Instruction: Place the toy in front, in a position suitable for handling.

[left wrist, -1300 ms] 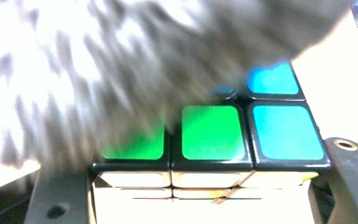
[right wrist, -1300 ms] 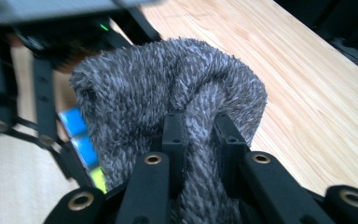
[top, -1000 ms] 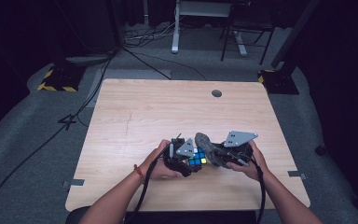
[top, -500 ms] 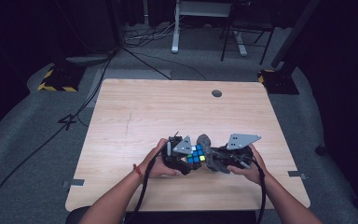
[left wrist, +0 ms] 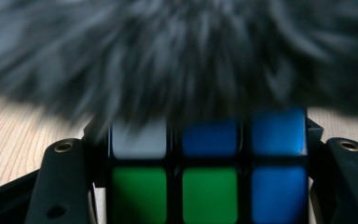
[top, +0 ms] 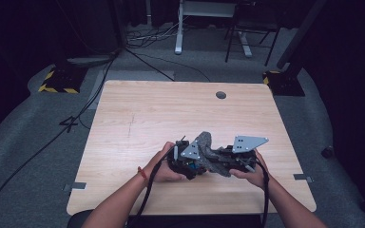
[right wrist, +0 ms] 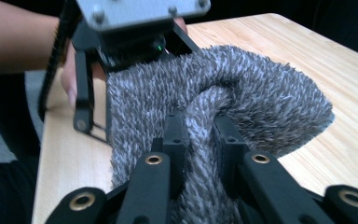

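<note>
The puzzle cube (left wrist: 209, 168) sits clamped between the jaws of the left tool (top: 186, 160), held just above the counter (top: 171, 114) near the middle of its near edge; the left gripper view shows white, blue and green stickers on the exposed face, with the jaws pressed flat against two opposite sides. The grey shaggy cloth (right wrist: 242, 93) lies draped over the top of the cube and is pinched in a fold by the right tool (right wrist: 200, 140), whose jaws are closed tight on the pile. The work in hand appears to be wiping the cube with the cloth. To do it well, the left tool should hold the cube rigid without letting a layer twist, and the right tool should draw the cloth across the upper face with light downward pressure, keeping the fold firmly nipped so the fabric does not slip out. The cloth should stay clear of the left tool's jaws, where its fibres could snag. Both hands work close together, so short strokes are advisable. Count: one cube, one cloth, two tools, one counter. A round cable port (top: 221, 95) is set near the counter's far edge, well apart from the work.
</note>
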Demonstrator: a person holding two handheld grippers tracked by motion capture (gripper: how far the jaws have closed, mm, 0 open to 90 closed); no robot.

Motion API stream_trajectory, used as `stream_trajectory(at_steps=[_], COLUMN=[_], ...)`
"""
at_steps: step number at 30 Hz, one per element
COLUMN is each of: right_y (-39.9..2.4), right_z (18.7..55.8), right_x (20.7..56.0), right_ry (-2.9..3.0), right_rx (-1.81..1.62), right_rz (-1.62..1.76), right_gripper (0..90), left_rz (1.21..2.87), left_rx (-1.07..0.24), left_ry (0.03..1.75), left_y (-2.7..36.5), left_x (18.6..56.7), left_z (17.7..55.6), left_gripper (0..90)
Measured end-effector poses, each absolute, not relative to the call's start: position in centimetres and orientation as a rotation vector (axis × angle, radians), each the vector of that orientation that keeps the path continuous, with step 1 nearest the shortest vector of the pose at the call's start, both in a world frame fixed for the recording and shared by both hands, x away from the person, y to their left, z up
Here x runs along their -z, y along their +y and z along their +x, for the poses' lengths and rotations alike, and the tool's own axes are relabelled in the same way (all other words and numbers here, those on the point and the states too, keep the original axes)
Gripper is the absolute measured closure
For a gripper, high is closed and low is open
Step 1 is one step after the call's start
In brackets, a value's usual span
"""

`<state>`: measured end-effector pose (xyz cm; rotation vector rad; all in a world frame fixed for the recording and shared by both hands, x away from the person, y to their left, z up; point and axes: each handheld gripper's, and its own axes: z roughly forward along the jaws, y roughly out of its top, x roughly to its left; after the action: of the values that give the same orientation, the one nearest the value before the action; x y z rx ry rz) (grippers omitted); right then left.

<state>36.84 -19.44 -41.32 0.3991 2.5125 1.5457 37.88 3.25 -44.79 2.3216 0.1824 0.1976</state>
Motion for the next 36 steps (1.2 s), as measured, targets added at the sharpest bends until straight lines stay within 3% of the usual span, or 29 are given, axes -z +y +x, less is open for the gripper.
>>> stream_trajectory(at_steps=[13,28,36], right_y=[-20.5,-19.8,-20.0], right_z=[37.6,36.4,37.7], right_x=[42.7,40.7,42.0], right_ry=[2.603,2.473,2.506], right_rx=[-1.294,-1.452,-1.288], right_rz=[0.455,0.381,0.457], right_gripper=[78.9,78.9,79.1], left_rz=[2.251,2.274,2.242], left_rx=[-0.234,-0.21,-0.219], left_ry=[0.187,0.153,0.126], left_y=[4.5,3.8,3.9], left_x=[43.5,44.0,43.4], left_z=[37.9,37.5,37.0], left_gripper=[33.7,33.7,33.7])
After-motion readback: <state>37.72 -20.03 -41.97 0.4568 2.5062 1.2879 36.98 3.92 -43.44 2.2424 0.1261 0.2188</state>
